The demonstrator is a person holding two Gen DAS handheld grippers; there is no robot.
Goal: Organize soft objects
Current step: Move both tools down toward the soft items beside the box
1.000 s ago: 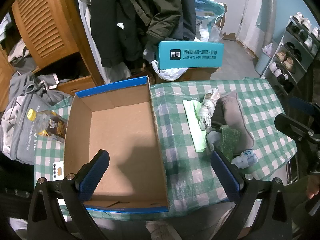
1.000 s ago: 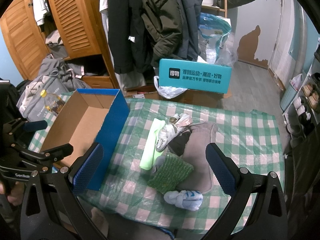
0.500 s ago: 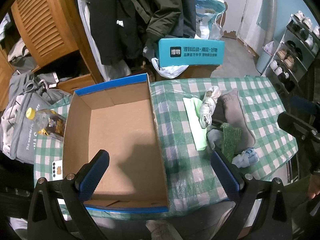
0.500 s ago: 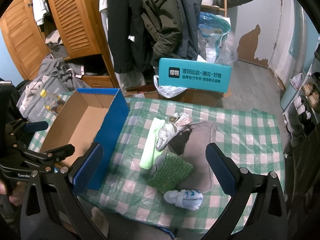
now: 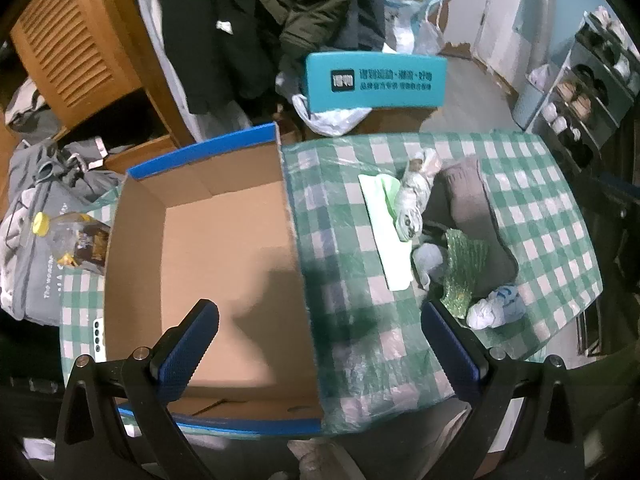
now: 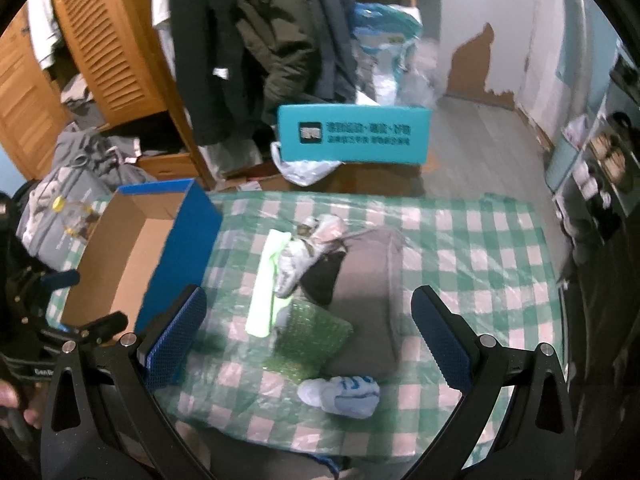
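Dim, motion-blurred; fisheye-warped edges

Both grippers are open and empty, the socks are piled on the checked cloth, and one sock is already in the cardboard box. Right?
Not quite. The cardboard box holds nothing, as the left wrist view shows. The socks are all piled on the checked cloth, and the left gripper and right gripper are open and empty.

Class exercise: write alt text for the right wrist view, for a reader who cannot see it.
The open right gripper hangs above a pile of soft items on a green checked tablecloth: a green knit piece, a grey sock, a lime cloth and a rolled white sock. An empty cardboard box stands to the left.
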